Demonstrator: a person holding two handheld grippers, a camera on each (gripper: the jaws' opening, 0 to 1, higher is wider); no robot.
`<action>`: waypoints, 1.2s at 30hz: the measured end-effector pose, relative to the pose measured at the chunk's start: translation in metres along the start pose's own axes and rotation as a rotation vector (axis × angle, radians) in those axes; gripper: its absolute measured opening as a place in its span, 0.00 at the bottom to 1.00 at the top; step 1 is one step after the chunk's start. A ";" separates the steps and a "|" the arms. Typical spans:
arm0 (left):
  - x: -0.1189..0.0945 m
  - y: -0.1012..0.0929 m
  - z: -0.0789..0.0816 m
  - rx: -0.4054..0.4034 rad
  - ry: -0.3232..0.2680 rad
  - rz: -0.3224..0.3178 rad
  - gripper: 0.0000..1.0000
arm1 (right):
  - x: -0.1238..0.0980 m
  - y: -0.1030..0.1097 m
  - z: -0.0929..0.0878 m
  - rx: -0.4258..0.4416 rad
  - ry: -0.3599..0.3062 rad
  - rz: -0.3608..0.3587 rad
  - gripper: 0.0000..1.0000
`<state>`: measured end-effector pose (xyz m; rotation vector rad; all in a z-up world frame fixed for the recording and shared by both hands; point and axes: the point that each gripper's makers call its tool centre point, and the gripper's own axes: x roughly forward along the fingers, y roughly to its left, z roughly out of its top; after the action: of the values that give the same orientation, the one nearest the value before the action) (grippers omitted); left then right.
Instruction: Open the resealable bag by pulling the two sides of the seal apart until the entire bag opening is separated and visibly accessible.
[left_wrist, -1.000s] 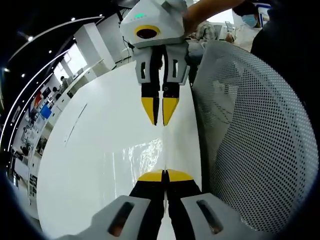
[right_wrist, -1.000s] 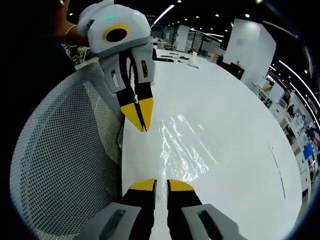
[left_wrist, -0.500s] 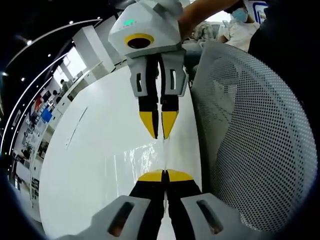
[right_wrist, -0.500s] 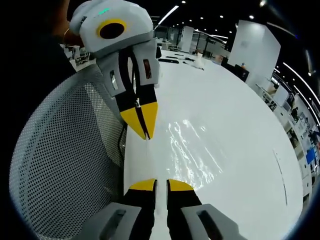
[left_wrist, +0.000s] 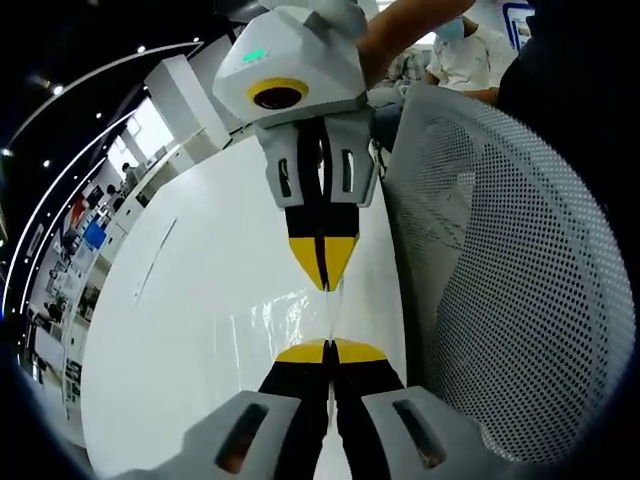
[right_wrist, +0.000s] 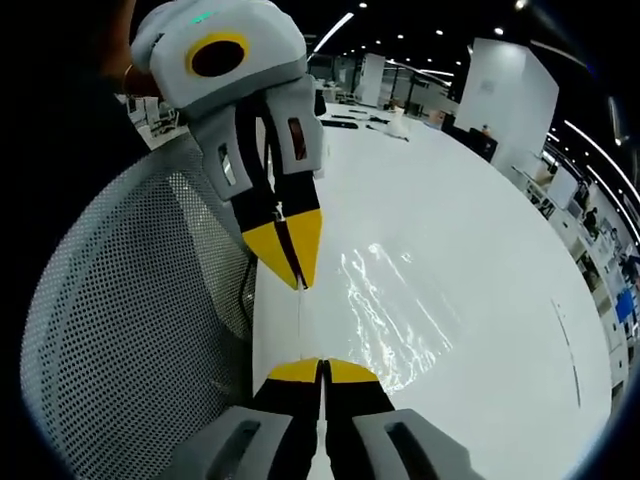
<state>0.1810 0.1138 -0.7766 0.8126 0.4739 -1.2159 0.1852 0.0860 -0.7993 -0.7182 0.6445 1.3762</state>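
Observation:
A clear resealable bag (left_wrist: 272, 318) hangs over the white table (left_wrist: 190, 250), showing mostly as glints and a thin edge. My left gripper (left_wrist: 327, 346) is shut on that edge at the bottom of the left gripper view. My right gripper (left_wrist: 325, 284) points down at it from above, jaws together on the same edge, a short gap away. In the right gripper view the bag (right_wrist: 385, 310) spreads to the right of my right gripper (right_wrist: 322, 364), which is shut. The left gripper (right_wrist: 300, 282) comes down from the top there.
A white mesh chair back (left_wrist: 500, 290) stands close beside the grippers, and the same chair back (right_wrist: 130, 330) fills the left of the right gripper view. A seated person (left_wrist: 462, 55) is behind it. Small objects (right_wrist: 370, 118) lie at the table's far end.
My right gripper's jaws, slightly apart before, have come together. The two grippers have drawn closer, tip towards tip.

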 end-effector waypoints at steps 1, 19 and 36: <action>0.000 0.000 0.000 -0.003 -0.003 0.001 0.00 | -0.001 0.000 0.000 0.007 -0.002 0.000 0.00; -0.003 0.001 0.010 0.125 0.055 0.032 0.13 | -0.001 -0.004 0.002 0.035 0.004 -0.040 0.00; 0.008 -0.003 0.007 0.189 0.109 0.060 0.04 | 0.005 0.002 0.017 0.024 -0.013 -0.023 0.00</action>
<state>0.1795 0.1029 -0.7785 1.0519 0.4237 -1.1767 0.1836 0.1026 -0.7930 -0.6953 0.6402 1.3491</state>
